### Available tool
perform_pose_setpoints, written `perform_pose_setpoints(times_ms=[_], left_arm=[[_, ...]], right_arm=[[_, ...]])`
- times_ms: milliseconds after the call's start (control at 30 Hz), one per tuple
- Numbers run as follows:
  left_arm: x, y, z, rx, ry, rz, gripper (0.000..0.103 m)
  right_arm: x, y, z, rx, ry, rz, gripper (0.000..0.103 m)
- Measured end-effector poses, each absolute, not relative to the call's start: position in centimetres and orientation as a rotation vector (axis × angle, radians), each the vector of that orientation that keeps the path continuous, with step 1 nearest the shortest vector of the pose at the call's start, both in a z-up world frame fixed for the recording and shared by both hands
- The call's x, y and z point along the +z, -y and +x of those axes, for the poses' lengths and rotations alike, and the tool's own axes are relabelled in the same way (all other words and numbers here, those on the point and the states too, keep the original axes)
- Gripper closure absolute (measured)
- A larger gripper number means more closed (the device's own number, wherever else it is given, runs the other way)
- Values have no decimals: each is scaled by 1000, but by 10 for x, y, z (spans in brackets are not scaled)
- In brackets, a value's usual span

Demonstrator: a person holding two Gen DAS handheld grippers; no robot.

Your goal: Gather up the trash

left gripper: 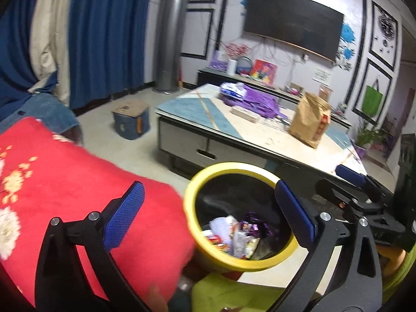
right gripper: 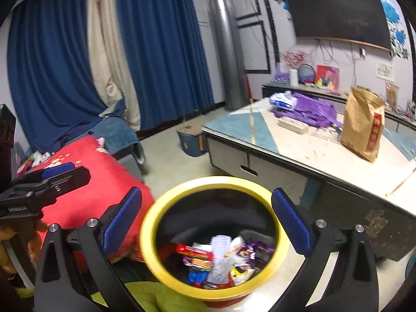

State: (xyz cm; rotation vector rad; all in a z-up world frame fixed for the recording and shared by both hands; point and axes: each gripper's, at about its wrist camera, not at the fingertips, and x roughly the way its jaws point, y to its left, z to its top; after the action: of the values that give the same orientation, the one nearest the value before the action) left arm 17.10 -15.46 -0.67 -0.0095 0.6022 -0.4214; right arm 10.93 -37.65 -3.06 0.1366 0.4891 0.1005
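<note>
Two hand-held grippers hang over a yellow-rimmed trash bin (right gripper: 149, 236) in a living room. The right gripper (right gripper: 206, 225) has its blue-padded fingers (right gripper: 119, 223) spread wide on either side of the bin's mouth, with nothing between them. The left gripper (left gripper: 209, 215) is likewise fully spread and empty, its pads apart over the bin (left gripper: 189, 208) and the edge of a red cushion (left gripper: 65, 171).

Inside the dark-lined bin lies the collected trash (right gripper: 221, 257): a heap of snack wrappers, red, purple, white and blue, settled at the bottom. From the left wrist the same wrappers (left gripper: 234, 234) show in the lower half of the bin. A yellow-green fabric (right gripper: 145, 299) lies just below the bin in both views.

Each camera catches the other gripper at its edge: the left one (right gripper: 49, 182) at the left of the right-wrist view, the right one (left gripper: 364, 192) at the far right of the left-wrist view.

Beyond the bin stands a low coffee table (right gripper: 306, 156) with drawers, carrying a brown paper bag (right gripper: 364, 124), a purple bag (right gripper: 312, 111) and a flat pale box (right gripper: 292, 125). On the floor beside the table is a small blue storage box (left gripper: 131, 122). Farther back hang blue curtains (right gripper: 156, 39), a silver tower air conditioner (right gripper: 228, 52) stands in the corner, and a dark television (right gripper: 338, 13) is mounted on the wall.
</note>
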Motion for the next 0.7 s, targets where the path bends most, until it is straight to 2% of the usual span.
perform_pose_setpoints(times_ms=[200, 500, 700], left_arm=[[3, 110, 149, -299, -553, -26, 11], [7, 51, 104, -171, -468, -36, 11], [-1, 34, 71, -144, -435, -6, 11]], right_arm=[[-26, 334, 94, 155, -452, 138, 6], [-18, 274, 52, 101, -228, 93, 6], [-20, 251, 27, 144, -157, 55, 6]])
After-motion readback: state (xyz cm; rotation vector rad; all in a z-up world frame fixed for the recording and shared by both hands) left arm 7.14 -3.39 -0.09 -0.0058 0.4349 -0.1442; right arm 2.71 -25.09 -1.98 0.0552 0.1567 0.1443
